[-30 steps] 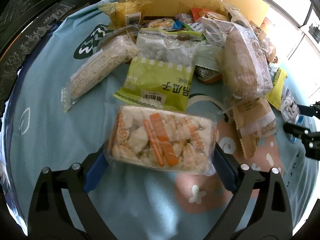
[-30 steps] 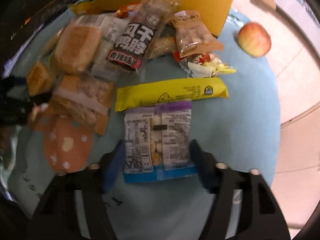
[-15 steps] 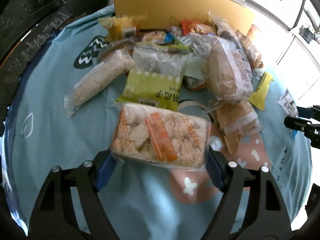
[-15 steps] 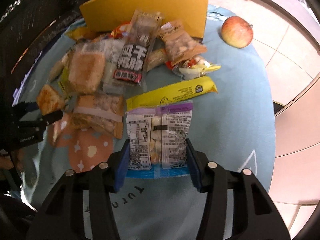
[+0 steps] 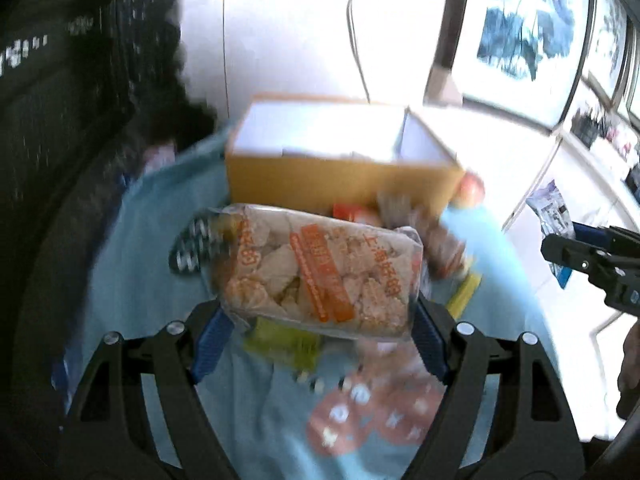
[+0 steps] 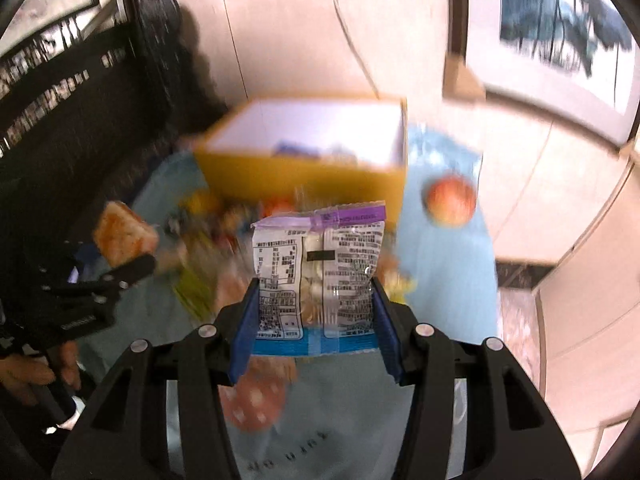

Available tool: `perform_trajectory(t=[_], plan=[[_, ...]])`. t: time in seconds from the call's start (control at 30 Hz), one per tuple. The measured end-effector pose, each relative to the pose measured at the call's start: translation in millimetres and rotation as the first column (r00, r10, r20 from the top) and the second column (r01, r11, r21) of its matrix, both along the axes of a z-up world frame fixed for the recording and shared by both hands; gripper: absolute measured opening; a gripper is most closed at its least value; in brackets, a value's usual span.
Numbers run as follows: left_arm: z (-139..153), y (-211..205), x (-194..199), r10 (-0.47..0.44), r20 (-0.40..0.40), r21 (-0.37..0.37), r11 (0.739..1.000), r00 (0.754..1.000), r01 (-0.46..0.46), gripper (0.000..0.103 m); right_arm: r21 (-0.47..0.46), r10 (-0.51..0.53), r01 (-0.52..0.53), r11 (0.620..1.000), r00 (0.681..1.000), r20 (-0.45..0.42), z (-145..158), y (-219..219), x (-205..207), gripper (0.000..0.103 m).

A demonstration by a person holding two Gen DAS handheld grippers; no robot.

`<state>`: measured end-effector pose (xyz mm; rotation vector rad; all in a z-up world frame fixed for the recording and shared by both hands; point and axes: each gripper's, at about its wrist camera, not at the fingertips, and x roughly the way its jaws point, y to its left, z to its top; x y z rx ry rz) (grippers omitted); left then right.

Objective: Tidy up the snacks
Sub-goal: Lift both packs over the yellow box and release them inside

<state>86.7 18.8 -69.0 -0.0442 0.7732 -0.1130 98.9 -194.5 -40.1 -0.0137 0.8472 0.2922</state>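
Note:
My left gripper (image 5: 318,330) is shut on a clear bag of pale crackers with an orange stripe (image 5: 320,270), held lifted above the blue tablecloth (image 5: 132,280). The same bag shows at the left of the right wrist view as an orange block (image 6: 124,232). My right gripper (image 6: 314,322) is shut on a white packet with a purple top and blue bottom edge (image 6: 318,272), also held in the air. An open yellow cardboard box (image 5: 344,172) stands beyond both, its white inside showing (image 6: 312,132). The other snacks lie blurred below the two packets.
A red apple (image 6: 451,200) lies on the cloth right of the box. A dark carved screen (image 5: 60,100) stands at the left. Pale floor tiles (image 6: 560,168) lie to the right. A hand (image 6: 36,372) holds the left gripper's handle.
Both grippers closed on their packets, then rose with them off the table. The view tilted up, so the box's open top and the room behind came into sight.

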Motion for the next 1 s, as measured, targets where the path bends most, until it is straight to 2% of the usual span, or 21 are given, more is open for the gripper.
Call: perform_trajectory(t=[0.2, 0.3, 0.43, 1.0], plan=[[68, -11, 37, 0.011, 0.094, -0.002, 1.0, 0.996, -0.01, 0.08, -0.01, -0.022, 0.023, 1.0, 0.991, 0.134, 74, 10, 24, 0.053], [94, -16, 53, 0.014, 0.127, -0.001, 1.0, 0.992, -0.014, 0.08, -0.009, -0.039, 0.041, 0.999, 0.984, 0.176, 98, 10, 34, 0.053], [117, -20, 63, 0.012, 0.167, -0.005, 1.0, 0.986, -0.012, 0.08, -0.011, -0.05, 0.053, 0.999, 0.976, 0.213, 113, 12, 44, 0.053], [102, -19, 88, 0.017, 0.136, 0.005, 1.0, 0.991, -0.018, 0.08, -0.024, -0.058, 0.064, 0.998, 0.981, 0.186, 101, 13, 69, 0.053]])
